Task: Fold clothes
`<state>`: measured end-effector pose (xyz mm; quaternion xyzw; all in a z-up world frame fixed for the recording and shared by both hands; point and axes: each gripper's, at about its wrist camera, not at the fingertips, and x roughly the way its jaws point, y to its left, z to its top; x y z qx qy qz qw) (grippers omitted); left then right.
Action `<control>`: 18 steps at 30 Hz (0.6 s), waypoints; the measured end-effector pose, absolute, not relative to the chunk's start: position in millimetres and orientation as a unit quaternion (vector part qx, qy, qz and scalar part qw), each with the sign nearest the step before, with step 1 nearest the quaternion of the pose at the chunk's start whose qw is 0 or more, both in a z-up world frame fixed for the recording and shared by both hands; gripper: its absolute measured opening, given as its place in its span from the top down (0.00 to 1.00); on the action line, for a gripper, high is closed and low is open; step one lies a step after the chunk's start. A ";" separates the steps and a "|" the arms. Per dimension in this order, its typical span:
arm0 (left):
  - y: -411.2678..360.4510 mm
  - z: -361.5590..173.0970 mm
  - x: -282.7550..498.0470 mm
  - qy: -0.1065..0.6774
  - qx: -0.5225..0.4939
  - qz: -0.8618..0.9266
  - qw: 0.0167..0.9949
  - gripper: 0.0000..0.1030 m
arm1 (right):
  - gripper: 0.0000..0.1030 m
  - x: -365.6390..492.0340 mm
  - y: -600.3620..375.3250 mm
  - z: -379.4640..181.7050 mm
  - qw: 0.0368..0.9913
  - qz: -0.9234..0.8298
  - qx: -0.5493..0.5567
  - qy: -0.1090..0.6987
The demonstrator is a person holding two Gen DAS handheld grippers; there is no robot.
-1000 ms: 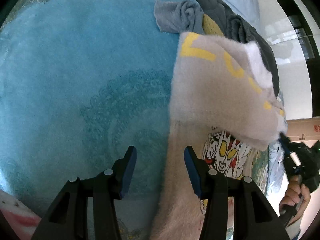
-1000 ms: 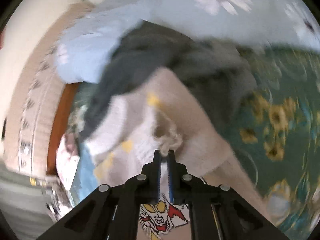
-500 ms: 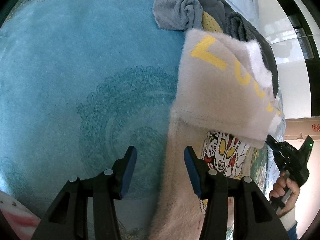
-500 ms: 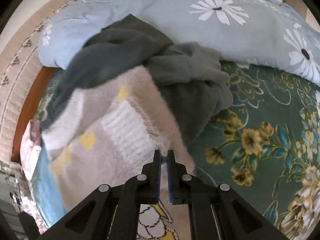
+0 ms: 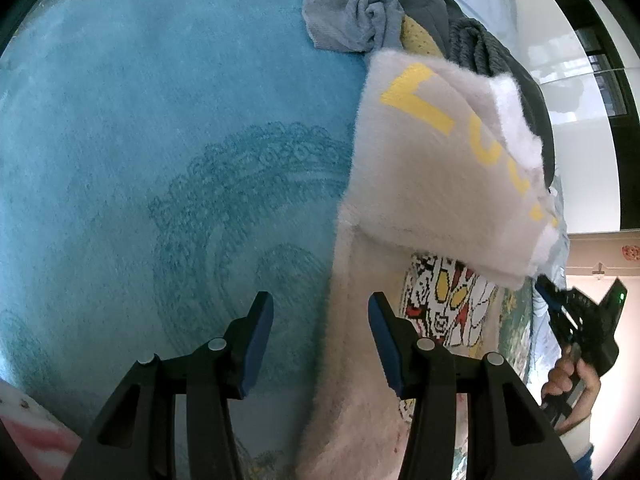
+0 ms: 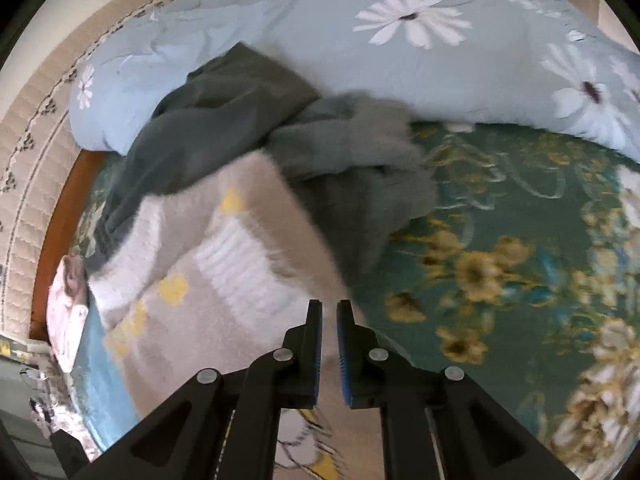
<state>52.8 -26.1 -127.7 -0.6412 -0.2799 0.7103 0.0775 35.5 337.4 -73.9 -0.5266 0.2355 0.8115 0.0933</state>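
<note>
My fuzzy beige sweater (image 5: 432, 184) lies right of centre on the bed, upper part doubled over, lower length unfolded, grey clothes (image 6: 352, 168) heaped beyond; left hand-held gripper (image 5: 320, 344) spread, right hand-held gripper (image 6: 329, 344) nearly closed, seemingly gripping nothing.

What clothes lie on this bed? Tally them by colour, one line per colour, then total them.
Beige sweater: 1
Yellow mesh piece: 1
Grey pieces: 3, namely light rolled piece, ribbed piece, charcoal piece
Total: 5, if each grey piece is a separate garment; their joins are hidden.
</note>
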 end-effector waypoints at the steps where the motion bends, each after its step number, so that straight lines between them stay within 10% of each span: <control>1: -25.7 -127.2 52.5 -0.281 -0.641 0.710 0.079 0.51 | 0.91 42.8 341.9 -73.8 0.099 0.809 -0.528 0.239; 11: 6.5 -127.8 56.0 -0.258 -0.664 0.694 0.098 0.51 | 0.87 149.4 377.4 -100.9 0.131 0.751 -0.554 0.334; 18: 5.6 -148.2 113.7 -0.265 -0.695 0.662 0.094 0.49 | 0.59 198.0 384.6 -108.5 0.134 0.723 -0.559 0.383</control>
